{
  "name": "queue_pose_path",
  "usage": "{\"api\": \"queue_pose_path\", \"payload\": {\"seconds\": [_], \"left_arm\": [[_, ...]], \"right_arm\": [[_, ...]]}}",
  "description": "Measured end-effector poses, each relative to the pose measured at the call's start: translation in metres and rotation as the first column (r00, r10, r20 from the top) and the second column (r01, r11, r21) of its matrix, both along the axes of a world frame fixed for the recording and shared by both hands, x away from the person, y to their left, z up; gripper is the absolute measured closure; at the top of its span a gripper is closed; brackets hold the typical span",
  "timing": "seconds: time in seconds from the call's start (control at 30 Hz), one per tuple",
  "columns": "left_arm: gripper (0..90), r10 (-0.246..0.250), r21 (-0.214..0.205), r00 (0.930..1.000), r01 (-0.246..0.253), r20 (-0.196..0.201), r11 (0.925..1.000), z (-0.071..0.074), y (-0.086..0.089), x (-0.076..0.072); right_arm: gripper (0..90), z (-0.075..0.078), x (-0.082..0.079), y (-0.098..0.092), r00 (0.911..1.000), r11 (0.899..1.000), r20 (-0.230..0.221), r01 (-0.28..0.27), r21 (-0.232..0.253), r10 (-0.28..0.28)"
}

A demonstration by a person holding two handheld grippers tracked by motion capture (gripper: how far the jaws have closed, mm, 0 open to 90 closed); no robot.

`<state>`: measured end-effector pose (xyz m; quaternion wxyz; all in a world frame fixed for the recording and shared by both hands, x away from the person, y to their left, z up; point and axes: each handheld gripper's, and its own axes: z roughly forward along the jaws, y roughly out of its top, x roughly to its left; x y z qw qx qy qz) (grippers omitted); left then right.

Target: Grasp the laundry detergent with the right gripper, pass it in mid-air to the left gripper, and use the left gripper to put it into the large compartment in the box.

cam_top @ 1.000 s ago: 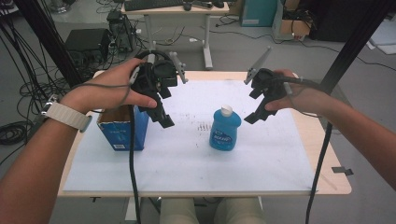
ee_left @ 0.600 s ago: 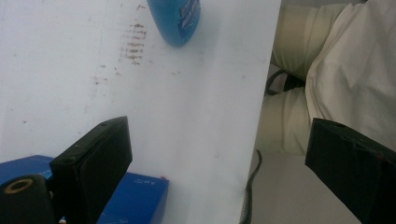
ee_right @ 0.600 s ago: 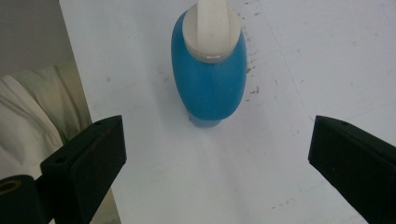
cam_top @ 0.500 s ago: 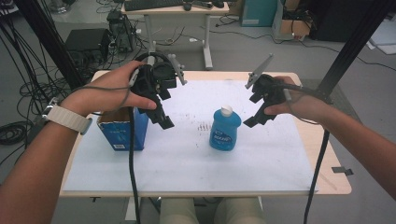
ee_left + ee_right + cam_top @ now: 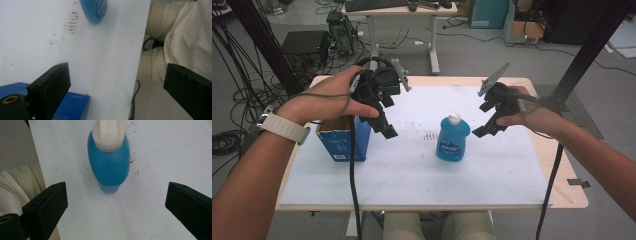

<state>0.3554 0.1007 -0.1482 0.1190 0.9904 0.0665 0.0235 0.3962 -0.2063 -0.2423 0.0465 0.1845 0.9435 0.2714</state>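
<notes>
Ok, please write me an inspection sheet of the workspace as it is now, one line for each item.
Surface: white table top with a patch of small dark specks beside the bottle.
Job's things: blue bottle with a white cap, standing upright; blue box at the left, top open.
Clutter: nothing seen on the table.
Grippers: left gripper open, in the air beside the box; right gripper open, in the air to the right of the bottle, holding nothing.
Cables: one black cable trails from the left gripper, another from the right.
Surroundings: second desk, black equipment and loose wires on the floor.
</notes>
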Motion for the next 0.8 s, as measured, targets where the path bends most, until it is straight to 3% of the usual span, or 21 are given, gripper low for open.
{"api": "queue_pose_path", "payload": {"seconds": [0.17,0.27,0.8], "left_arm": [[7.5,-0.001,0.002,1.0000,0.001,-0.001,1.0000,-0.001,0.000,0.000],[7.5,-0.001,0.001,1.0000,0.001,-0.002,1.0000,-0.001,-0.001,0.000],[7.5,0.002,-0.001,1.0000,-0.002,-0.001,1.0000,-0.002,-0.001,0.002]], "right_arm": [[4.4,-0.008,0.000,-0.002,1.0000,1.000,-0.002,-0.001,0.003,0.001],[4.3,-0.013,0.002,-0.003,0.9996,1.000,0.020,-0.023,0.021,0.023],[4.4,-0.029,0.000,-0.010,0.9996,0.998,0.029,-0.003,0.065,0.001]]}}
